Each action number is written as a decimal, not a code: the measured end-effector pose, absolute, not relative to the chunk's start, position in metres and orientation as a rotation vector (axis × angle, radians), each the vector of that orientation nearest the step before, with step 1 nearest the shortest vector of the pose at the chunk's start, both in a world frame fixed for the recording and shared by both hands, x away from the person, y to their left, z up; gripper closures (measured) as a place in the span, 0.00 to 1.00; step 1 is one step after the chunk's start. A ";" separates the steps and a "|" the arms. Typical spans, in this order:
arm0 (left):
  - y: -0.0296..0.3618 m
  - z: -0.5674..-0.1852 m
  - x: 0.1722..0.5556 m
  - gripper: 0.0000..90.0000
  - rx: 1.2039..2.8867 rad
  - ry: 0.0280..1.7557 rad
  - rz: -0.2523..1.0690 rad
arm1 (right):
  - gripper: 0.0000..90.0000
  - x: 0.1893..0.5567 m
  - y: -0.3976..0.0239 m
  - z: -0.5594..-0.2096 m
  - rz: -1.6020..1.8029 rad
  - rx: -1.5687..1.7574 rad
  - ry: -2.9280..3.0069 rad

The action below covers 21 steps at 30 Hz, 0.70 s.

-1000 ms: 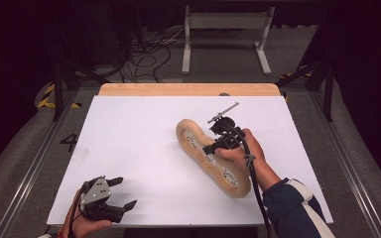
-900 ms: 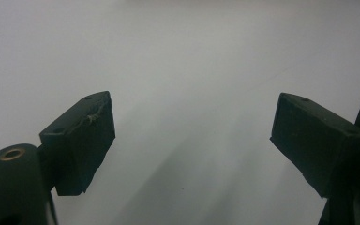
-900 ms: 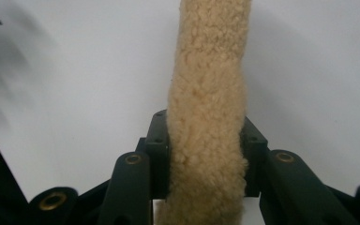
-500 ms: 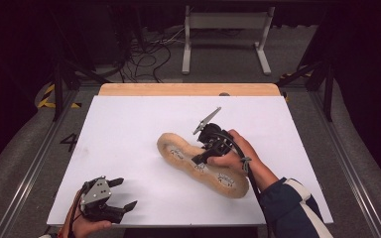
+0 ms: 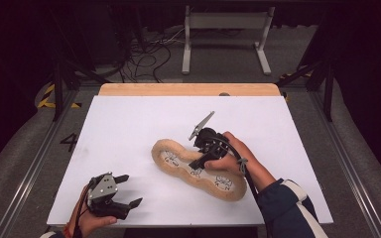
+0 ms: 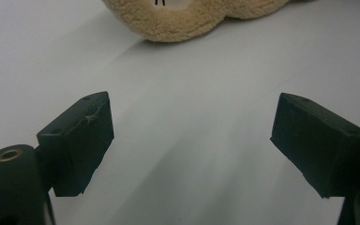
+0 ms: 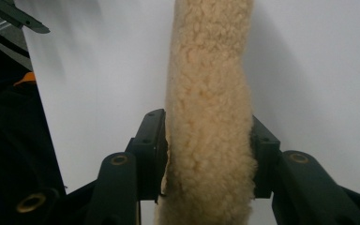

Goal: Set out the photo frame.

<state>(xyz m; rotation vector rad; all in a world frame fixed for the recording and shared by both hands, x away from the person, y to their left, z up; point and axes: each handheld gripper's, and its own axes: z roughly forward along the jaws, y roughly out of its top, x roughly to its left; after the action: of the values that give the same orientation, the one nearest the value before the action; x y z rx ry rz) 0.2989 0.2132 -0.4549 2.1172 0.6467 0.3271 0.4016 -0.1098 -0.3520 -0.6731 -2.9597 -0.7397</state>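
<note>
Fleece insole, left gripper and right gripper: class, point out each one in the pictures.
fleece insole (image 5: 173,158), high view, on its printed top near the far end.
left gripper (image 5: 127,190), high view, midway between its open fingers.
right gripper (image 7: 208,157), right gripper view, between fingers flanking the fleece edge.

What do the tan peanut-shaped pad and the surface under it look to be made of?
The pad looks like curly tan fleece or sherpa: the right gripper view shows a nubby, matted pile. Its flat white centre with small black drawings may be smoother fabric, too small to tell. The table top is a matte white sheet, smooth with soft shadows; a pale wooden strip shows at its far edge.
</note>
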 end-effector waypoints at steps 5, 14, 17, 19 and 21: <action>0.202 -0.450 0.329 0.15 2.101 0.648 0.313 | 0.54 0.404 -0.111 -0.354 -0.720 -0.723 -2.975; 0.168 -0.443 0.375 0.14 2.089 0.615 0.258 | 0.39 0.405 -0.121 -0.352 -0.706 -0.794 -3.006; 0.155 -0.441 0.386 0.14 2.079 0.600 0.243 | 0.36 0.400 -0.125 -0.349 -0.752 -0.793 -3.048; 0.150 -0.441 0.390 0.12 2.078 0.601 0.241 | 0.34 0.396 -0.128 -0.346 -0.792 -0.789 -3.075; 0.148 -0.441 0.394 0.14 2.072 0.601 0.240 | 0.32 0.393 -0.132 -0.344 -0.824 -0.810 -3.095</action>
<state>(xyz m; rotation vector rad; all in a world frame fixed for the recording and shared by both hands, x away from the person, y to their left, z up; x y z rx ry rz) 0.3938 0.1478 -0.4413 2.0716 0.6015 0.2401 0.3928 -0.1318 -0.3443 -0.8097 -3.0945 -0.8243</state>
